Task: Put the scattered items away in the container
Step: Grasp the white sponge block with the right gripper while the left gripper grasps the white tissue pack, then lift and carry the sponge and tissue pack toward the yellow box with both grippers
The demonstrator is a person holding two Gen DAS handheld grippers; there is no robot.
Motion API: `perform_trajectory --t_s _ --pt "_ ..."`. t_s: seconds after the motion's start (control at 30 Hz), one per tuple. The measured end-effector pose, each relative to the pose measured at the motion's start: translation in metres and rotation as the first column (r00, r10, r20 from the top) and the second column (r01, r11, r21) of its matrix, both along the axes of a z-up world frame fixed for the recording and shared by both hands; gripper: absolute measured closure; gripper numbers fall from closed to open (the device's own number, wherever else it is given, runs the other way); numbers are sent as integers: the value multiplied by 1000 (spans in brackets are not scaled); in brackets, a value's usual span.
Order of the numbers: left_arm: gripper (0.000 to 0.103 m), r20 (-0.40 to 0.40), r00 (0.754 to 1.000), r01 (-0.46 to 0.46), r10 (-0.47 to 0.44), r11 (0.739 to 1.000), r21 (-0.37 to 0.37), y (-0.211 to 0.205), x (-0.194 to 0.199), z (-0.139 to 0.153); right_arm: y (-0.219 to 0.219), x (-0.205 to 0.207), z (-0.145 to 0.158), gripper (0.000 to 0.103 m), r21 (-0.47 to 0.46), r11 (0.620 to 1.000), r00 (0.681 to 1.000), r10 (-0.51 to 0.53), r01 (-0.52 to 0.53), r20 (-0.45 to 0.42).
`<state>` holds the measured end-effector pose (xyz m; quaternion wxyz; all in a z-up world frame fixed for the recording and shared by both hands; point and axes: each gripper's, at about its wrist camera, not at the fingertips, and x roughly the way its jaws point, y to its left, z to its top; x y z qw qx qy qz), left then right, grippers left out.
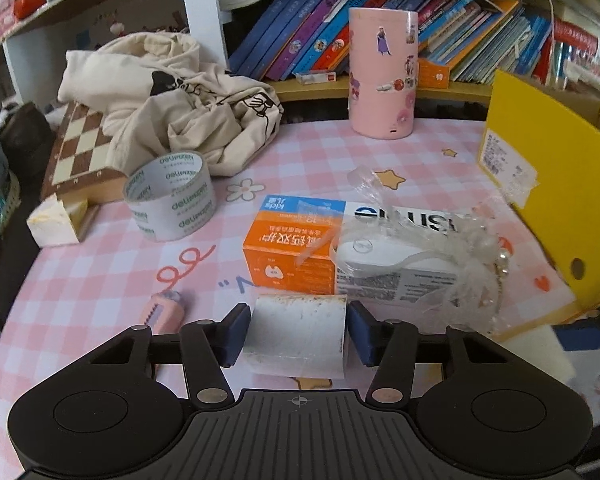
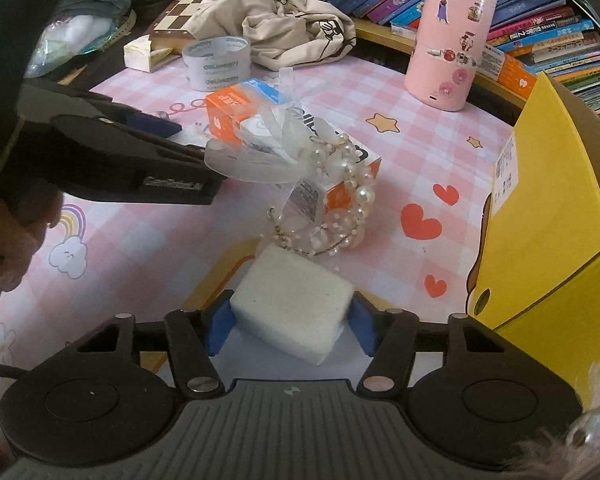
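**Two blocks gripped, most of the clutter still out**

Left claw (image 1: 298,334) closed on a grubby white block (image 1: 298,332); right claw (image 2: 290,320) closed on a white sponge (image 2: 292,308), both low over the pink checked tabletop (image 1: 100,280). Yellow box (image 2: 548,216), judged to be the container, standing open at the right edge of the tabletop, just beside the right claw. Inside of the box hidden, so no telling what is already in it.

Still lying out: orange and white carton (image 1: 300,252) in the middle, pearl hairpiece with ribbon (image 2: 340,200) draped over it, roll of tape (image 1: 170,196) to the left, small pink cutter (image 1: 166,308) near the left claw. Early going, by the look of it.

Short clear path for the sponge, rightward past the red hearts. Longer way for the left claw's block, with carton and hairpiece between it and the box; ribbon loose enough to snag. Pink canister (image 1: 382,72), cloth bag (image 1: 172,96) and chessboard (image 1: 84,148) crowding the far side.
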<state>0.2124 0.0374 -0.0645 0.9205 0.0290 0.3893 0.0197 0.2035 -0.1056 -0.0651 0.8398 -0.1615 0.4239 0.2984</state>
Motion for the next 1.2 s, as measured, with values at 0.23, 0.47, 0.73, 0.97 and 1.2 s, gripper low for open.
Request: perform_trajectory --t_s 0.23,0.47,0.73,0.97,1.2 --pt "51 4 1000 -23 23 999 -45 7 -22 9 1 -4 2 52 -9 1000 1000 5 -5 5" --pt "51 -9 998 -68 68 995 -68 18 -47 13 1 -14 6 53 -10 1000 1000 8 -8 13" --pt "51 17 997 -76 78 992 -98 21 -74 26 3 -29 13 53 2 1000 1000 5 -5 28" --pt "51 37 996 -80 85 990 -115 26 -95 35 4 -48 21 53 14 1000 999 4 -4 52" --pt "51 60 995 -78 86 989 -122 29 -115 43 1 -64 28 54 23 999 997 -25 24 69"
